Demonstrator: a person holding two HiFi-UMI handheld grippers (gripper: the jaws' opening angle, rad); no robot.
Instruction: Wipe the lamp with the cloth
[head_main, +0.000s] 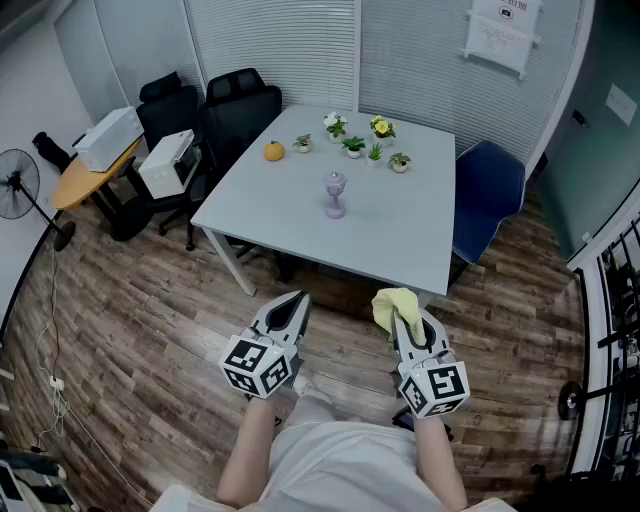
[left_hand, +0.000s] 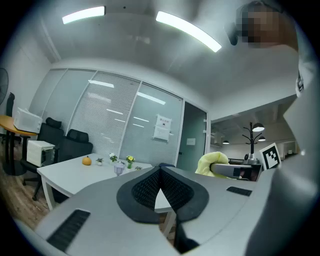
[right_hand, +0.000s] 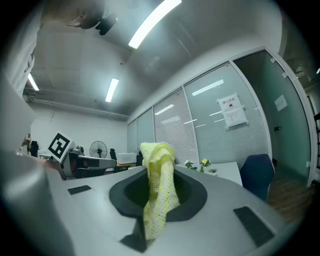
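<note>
the jaws of your right gripper (head_main: 410, 330) hide all but the front fold of the yellow knitted cloth (head_main: 393, 303). the small lilac lamp (head_main: 335, 195) on the white worktop (head_main: 290, 220) is too small for detail. the black floor fan (head_main: 18, 185) is cut by the left edge.

Cloth (right_hand: 158, 185): pale yellow, open knit mesh. Lamp (head_main: 335, 195), mid table: pale lilac. Table (head_main: 400, 240): plain off-white top, white legs. Ornament (head_main: 274, 151) nr far edge: orange. Plants (head_main: 353, 146) along far edge: green leaves, white + yellow blooms, pale pots. Chair (head_main: 487, 190) at right edge: dark blue. Chairs (head_main: 235, 100) by far-left corner: black. Floor (head_main: 150, 320): brown wood planks, streaky. Left gripper (head_main: 299, 300) & right gripper (head_main: 408, 322): grey w/ black textured pads. Cubes (head_main: 258, 365): black-and-white square markers.
</note>
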